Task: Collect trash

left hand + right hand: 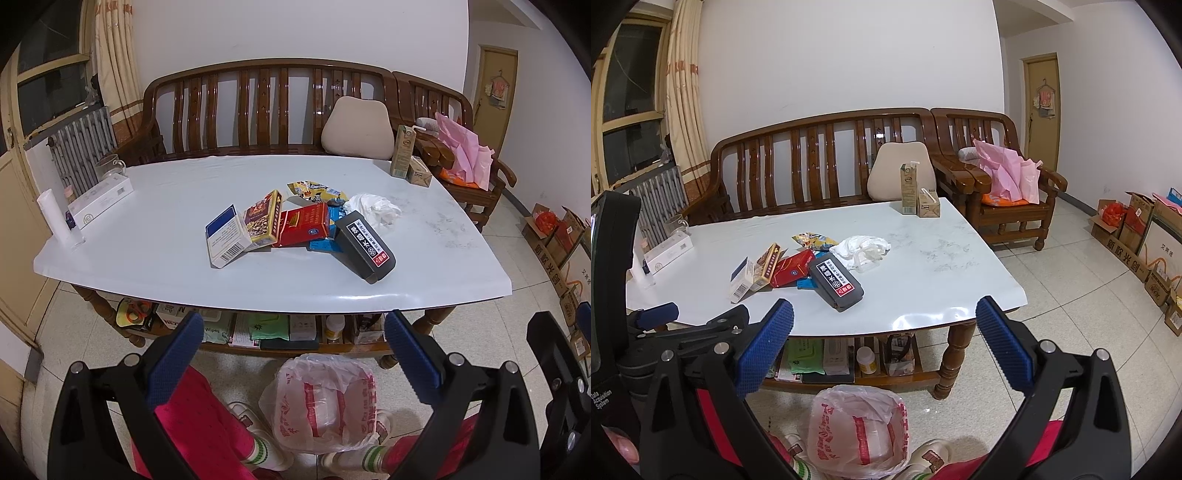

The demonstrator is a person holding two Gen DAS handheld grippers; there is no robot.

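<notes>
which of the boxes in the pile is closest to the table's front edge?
The black box with the white label strip, at the pile's right end; the white-and-blue, patterned and red boxes sit further back.

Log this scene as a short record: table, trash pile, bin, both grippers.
surface: white glossy table
trash pile: black rectangular case, red carton, blue-and-white box, crumpled white tissue, yellow snack wrapper, clustered mid-table
far corner: two tan drink cartons, upright
bin: plastic-bag-lined trash bin on the floor in front of the table
left gripper: jaws open, empty
right gripper: jaws open, empty
</notes>
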